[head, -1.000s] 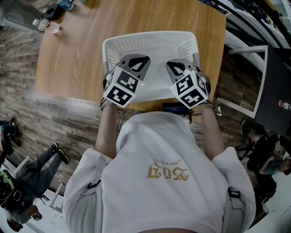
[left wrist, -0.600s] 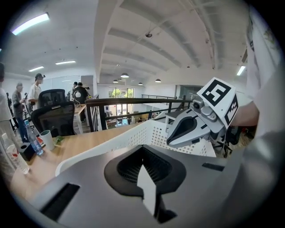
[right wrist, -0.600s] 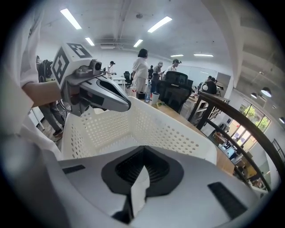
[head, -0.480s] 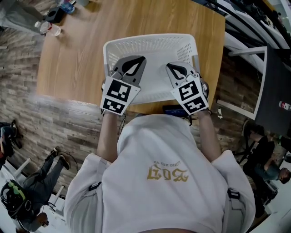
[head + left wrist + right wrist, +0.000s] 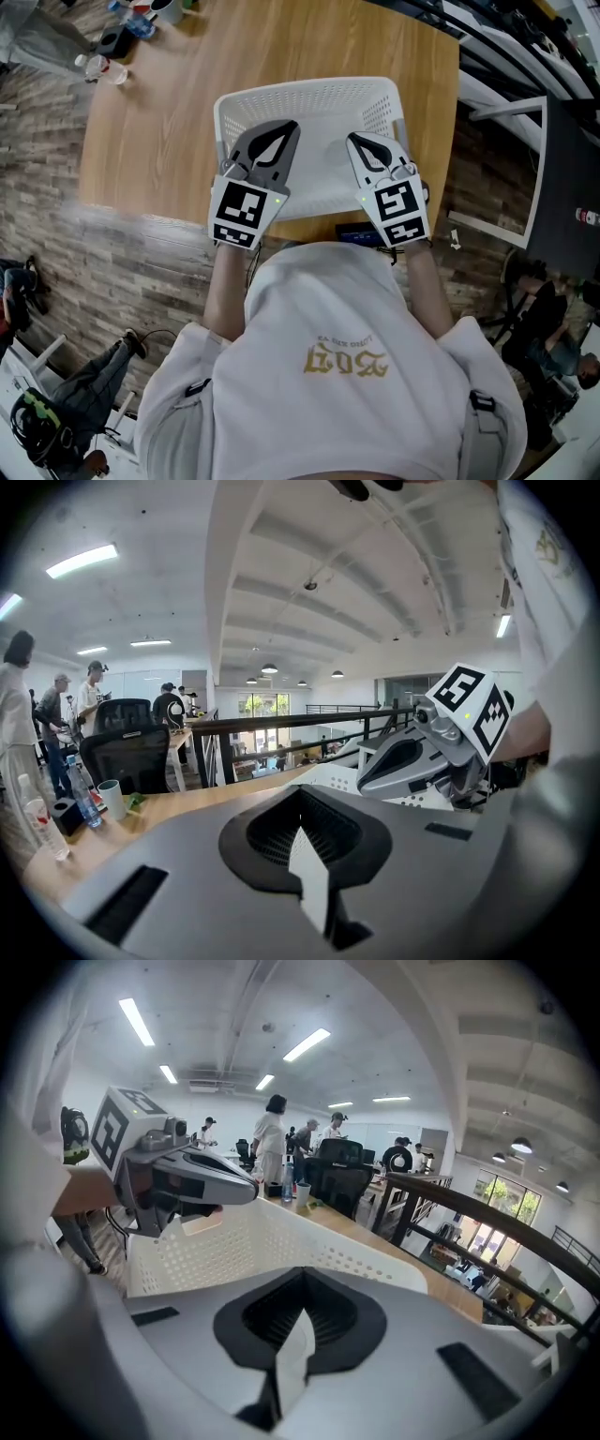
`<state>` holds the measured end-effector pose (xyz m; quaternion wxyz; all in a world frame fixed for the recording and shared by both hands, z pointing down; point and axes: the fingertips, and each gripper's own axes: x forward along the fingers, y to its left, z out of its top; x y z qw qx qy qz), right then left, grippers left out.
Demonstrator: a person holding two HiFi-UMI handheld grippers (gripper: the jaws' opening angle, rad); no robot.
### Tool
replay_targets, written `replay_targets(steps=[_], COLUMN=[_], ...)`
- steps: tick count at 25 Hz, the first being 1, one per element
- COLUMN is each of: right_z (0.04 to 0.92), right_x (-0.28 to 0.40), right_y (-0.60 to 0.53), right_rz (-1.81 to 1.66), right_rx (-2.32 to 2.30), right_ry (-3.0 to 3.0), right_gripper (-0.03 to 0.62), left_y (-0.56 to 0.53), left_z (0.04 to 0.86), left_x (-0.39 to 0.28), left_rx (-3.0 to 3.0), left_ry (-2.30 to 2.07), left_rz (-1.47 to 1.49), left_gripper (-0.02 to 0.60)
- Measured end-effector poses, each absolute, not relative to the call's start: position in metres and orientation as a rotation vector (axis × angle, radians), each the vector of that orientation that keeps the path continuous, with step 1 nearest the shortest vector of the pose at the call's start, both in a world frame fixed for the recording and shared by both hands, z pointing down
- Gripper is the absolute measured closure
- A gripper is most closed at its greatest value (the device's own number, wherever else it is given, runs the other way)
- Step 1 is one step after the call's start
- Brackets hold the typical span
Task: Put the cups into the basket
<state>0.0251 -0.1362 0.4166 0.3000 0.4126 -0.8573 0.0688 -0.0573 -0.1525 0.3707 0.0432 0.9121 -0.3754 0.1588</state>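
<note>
One basket upright, lengthwise left-right

Wears a white short-sleeved T-shirt with gold lettering. Grips grey left gripper and right gripper, both topped with black-and-white marker cubes.

White perforated plastic basket on a smooth wood-grain table; left gripper and right gripper in matt grey plastic.
</note>
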Motion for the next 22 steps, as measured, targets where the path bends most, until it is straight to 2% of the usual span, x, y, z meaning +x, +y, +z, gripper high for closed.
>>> replay_targets(steps=[11,22], right_z=[0.365,0.334], right_x=[0.041,0.042], right_y=[-0.144,-0.143], right_rz=[0.095,0.083], right_rx=[1.356,1.431], right_ry=[-2.392,-2.448], right_gripper=[0.584,0.585], left_y=[-0.153,-0.149], left_z=[0.335,0.308], left_x=[-0.067,-0.071], left_rx=[2.818,2.836], left_ry=[-1.315,-1.402], left_rz=[0.305,0.202], left_gripper=[0.575,0.574])
